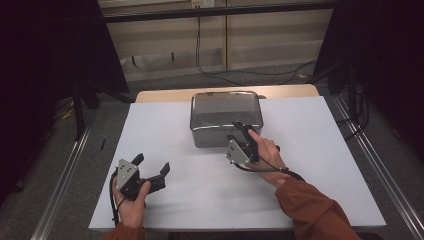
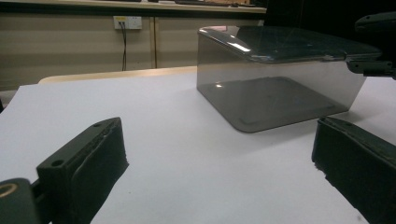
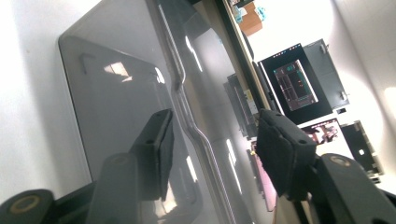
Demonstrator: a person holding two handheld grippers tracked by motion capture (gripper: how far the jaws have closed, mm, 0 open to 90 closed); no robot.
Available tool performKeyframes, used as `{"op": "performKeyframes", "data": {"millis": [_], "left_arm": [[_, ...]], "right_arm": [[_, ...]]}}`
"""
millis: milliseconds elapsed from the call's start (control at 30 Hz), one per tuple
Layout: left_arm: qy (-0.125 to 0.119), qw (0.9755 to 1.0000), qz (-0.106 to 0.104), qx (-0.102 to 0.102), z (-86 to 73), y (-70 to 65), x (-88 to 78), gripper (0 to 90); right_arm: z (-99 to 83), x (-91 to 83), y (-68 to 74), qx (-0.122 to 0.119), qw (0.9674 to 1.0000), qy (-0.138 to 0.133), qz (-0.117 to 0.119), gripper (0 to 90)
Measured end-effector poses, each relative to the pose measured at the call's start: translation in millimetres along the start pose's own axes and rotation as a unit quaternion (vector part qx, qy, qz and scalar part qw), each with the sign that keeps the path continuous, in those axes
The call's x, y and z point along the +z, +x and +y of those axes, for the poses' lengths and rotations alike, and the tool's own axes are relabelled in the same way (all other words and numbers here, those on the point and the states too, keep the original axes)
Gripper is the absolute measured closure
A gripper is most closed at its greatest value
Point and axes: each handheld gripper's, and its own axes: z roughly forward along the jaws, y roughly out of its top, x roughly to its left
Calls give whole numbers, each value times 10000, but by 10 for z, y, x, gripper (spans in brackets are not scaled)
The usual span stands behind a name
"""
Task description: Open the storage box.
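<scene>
The smoky plastic box (image 1: 226,118) is standing at the middle of the far half of the white bench (image 1: 310,180), with its lid (image 2: 285,43) on top. The right tool (image 1: 243,134) is reaching over the near edge of the lid; its jaws are half open around the rim and not pressing yet. To lift well, I think one jaw should go under the rim before squeezing. The left tool (image 1: 151,165) is resting open on the bench, well apart from the box.

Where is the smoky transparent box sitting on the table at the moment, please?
In the high view the smoky transparent box sits at the far middle of the white table sheet, with the right gripper at its near right edge.
</scene>
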Motion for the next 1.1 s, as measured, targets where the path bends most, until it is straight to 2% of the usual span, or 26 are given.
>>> {"op": "performKeyframes", "data": {"millis": [133,233,367,433,467,633,800,1100], "left_arm": [[8,10000,3,7,-1,0,2,29],[16,10000,-8,7,-1,0,3,29],[21,10000,-24,18,-3,0,7,29],[24,10000,-29,14,-3,-1,8,29],[24,10000,-30,17,-4,-2,8,29],[20,10000,-24,9,-2,2,5,29],[43,10000,-39,8,-5,3,10,29],[36,9999,-6,94,3,-4,5,29]], "right_arm": [[10,10,33,-189,9998,69,-69,509],[10,18,40,-212,9997,99,-52,531],[25,33,58,-446,9989,101,-105,585],[30,34,65,-460,9988,109,-101,600],[41,42,77,-575,9982,107,-90,626],[40,66,124,-820,9965,155,-91,687],[36,79,133,-877,9960,163,-111,745],[32,80,155,-1141,9932,156,-180,772]]}}
